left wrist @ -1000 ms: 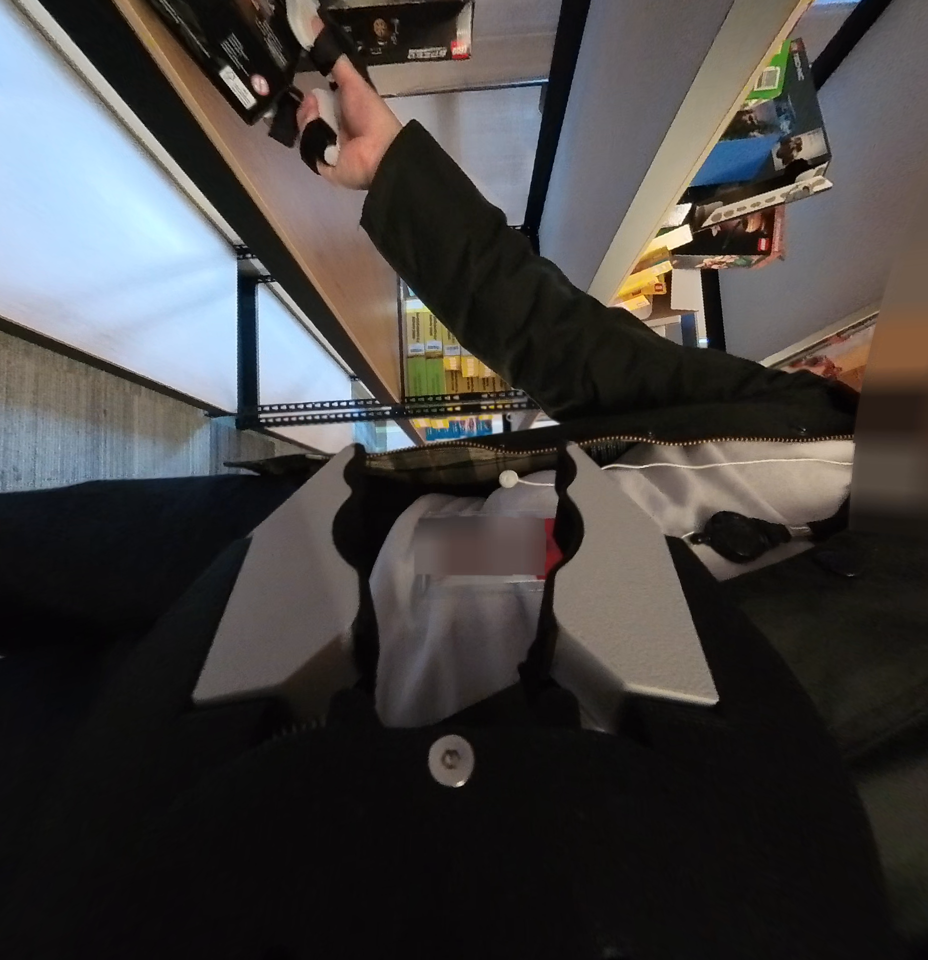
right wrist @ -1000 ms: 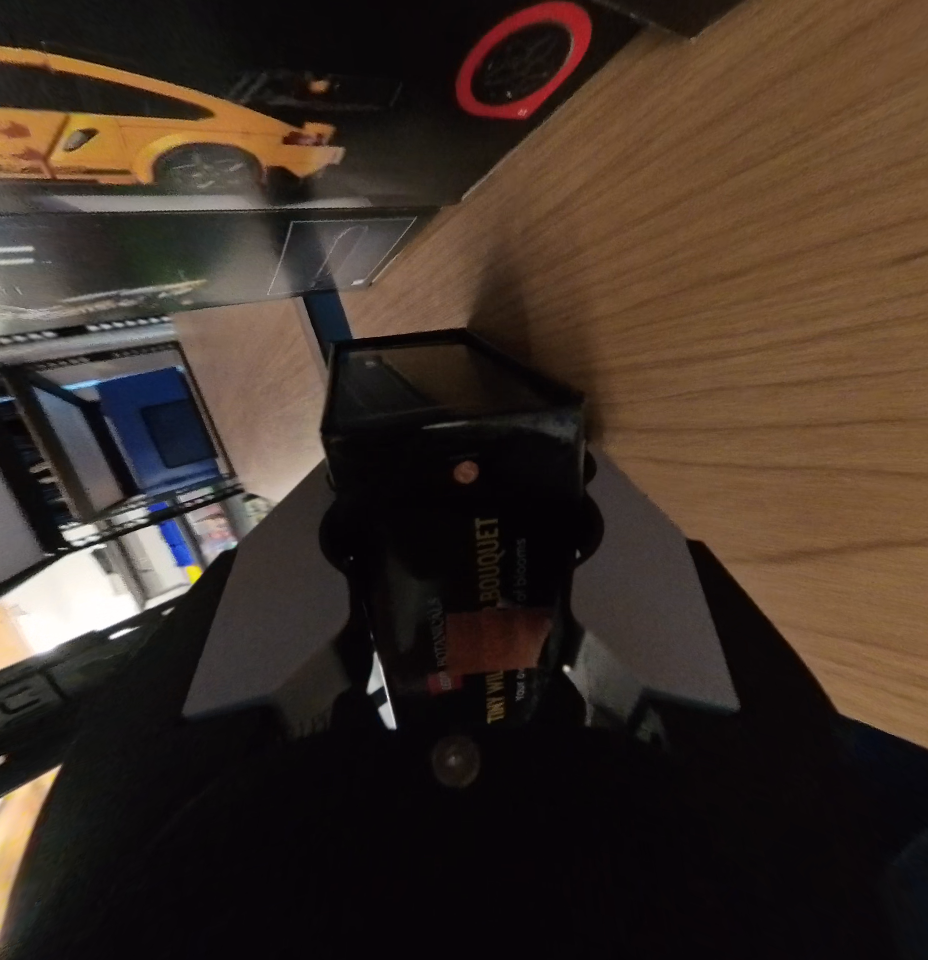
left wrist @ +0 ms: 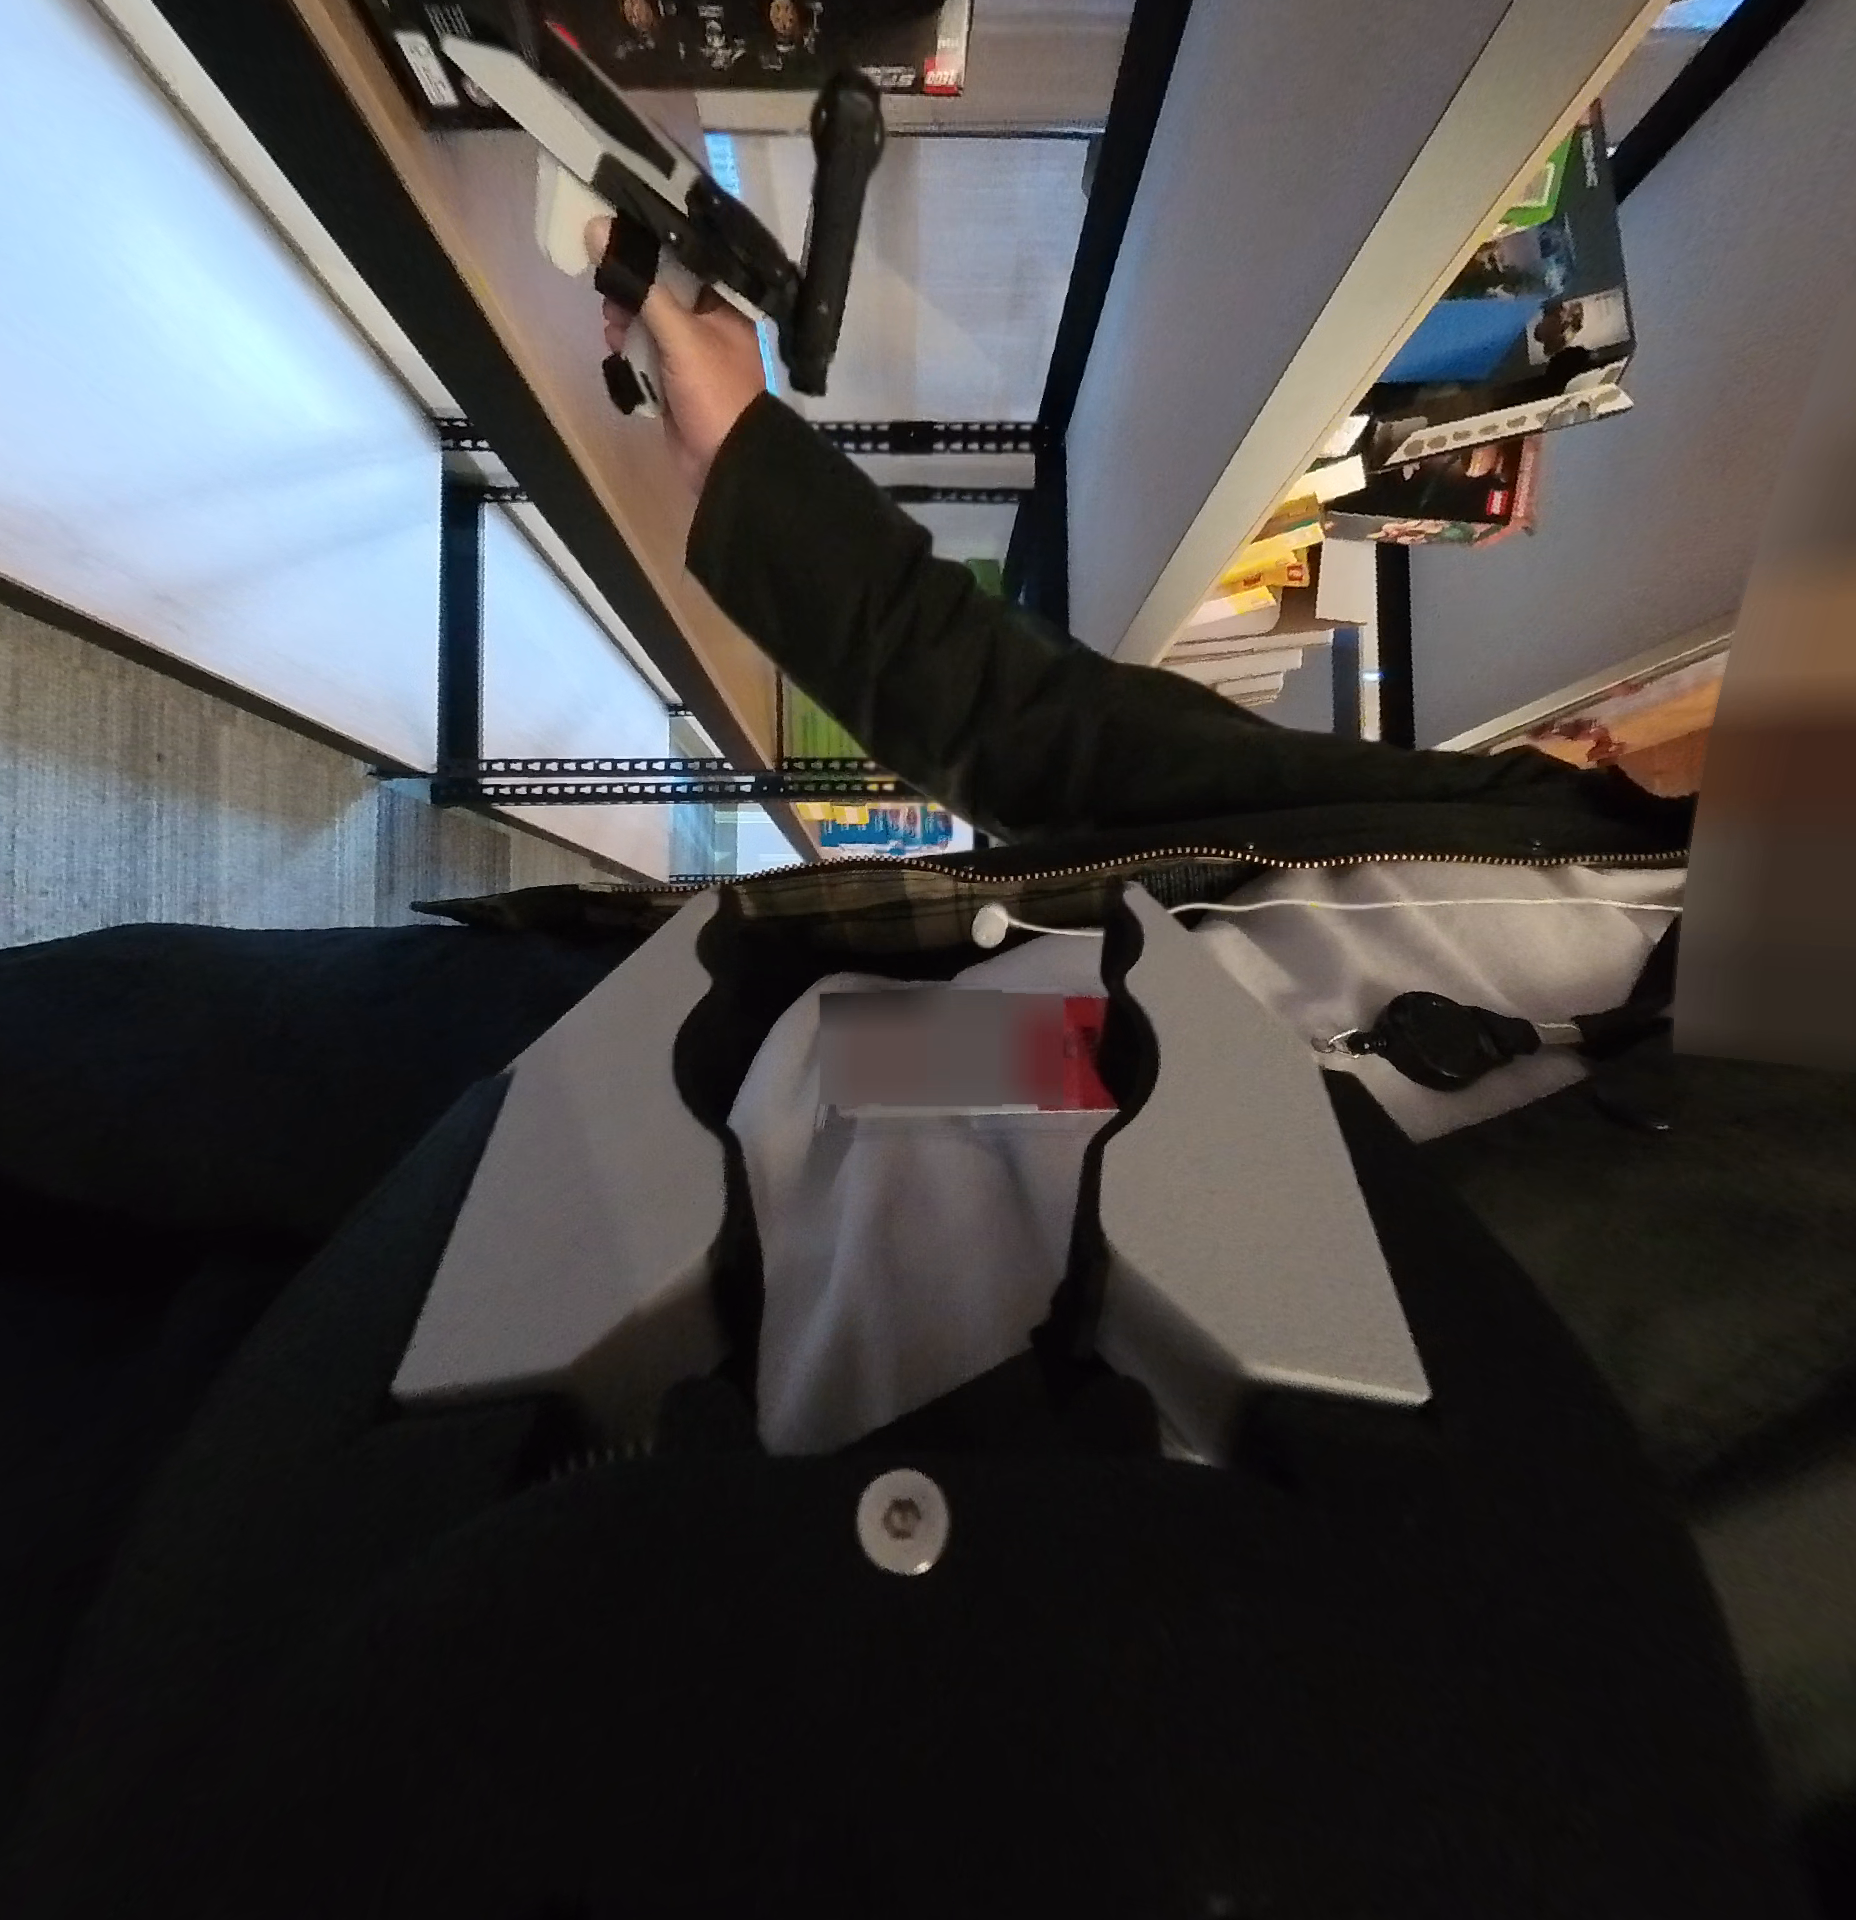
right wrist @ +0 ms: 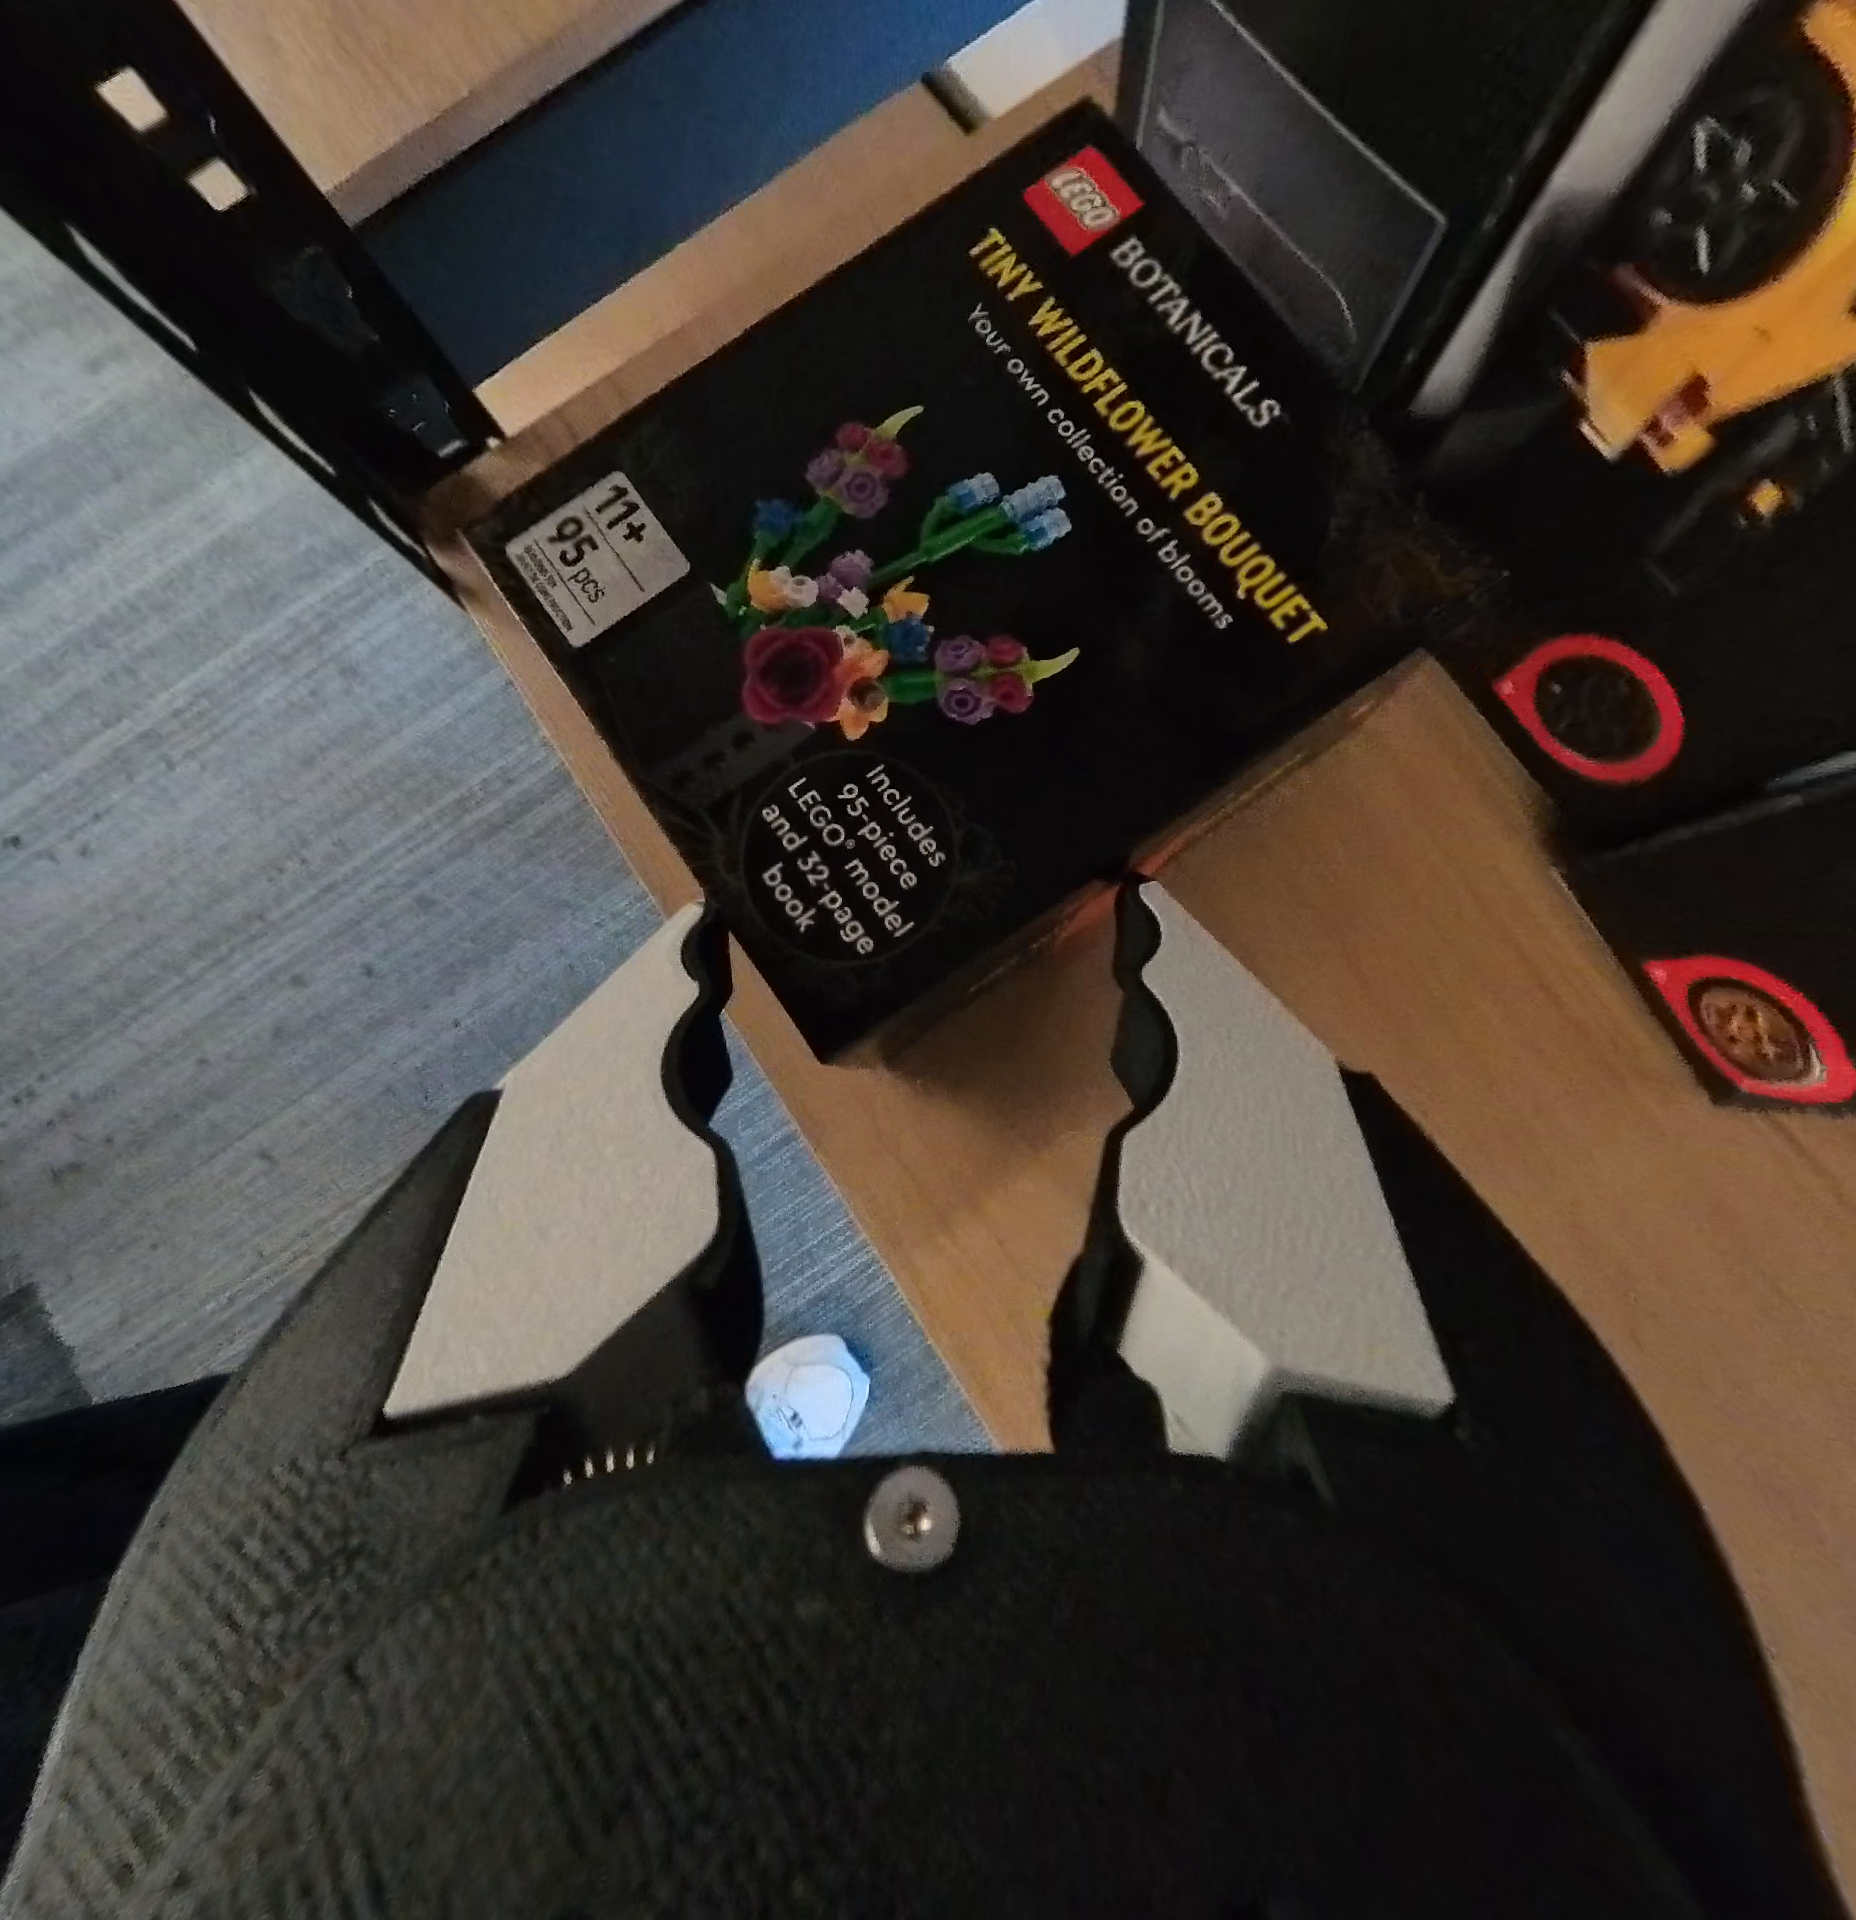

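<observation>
My right gripper is open and empty. Just beyond its fingertips a small black box with a flower bouquet picture rests on the wooden shelf, near the shelf's edge and apart from the fingers. My left gripper is open and empty and points at a person's white shirt and dark jacket. In the left wrist view, a hand holds the other gripper up at the wooden shelf.
Larger black boxes with a yellow car picture stand right of the small box. A black slotted shelf post stands at the left, with grey carpet below. More boxes fill a shelf at the right. Spacing between my two grippers at the tips: around 50 cm.
My right gripper has let go of the small black box and drawn back. The box now rests on the shelf. My left gripper has stayed in place.
</observation>
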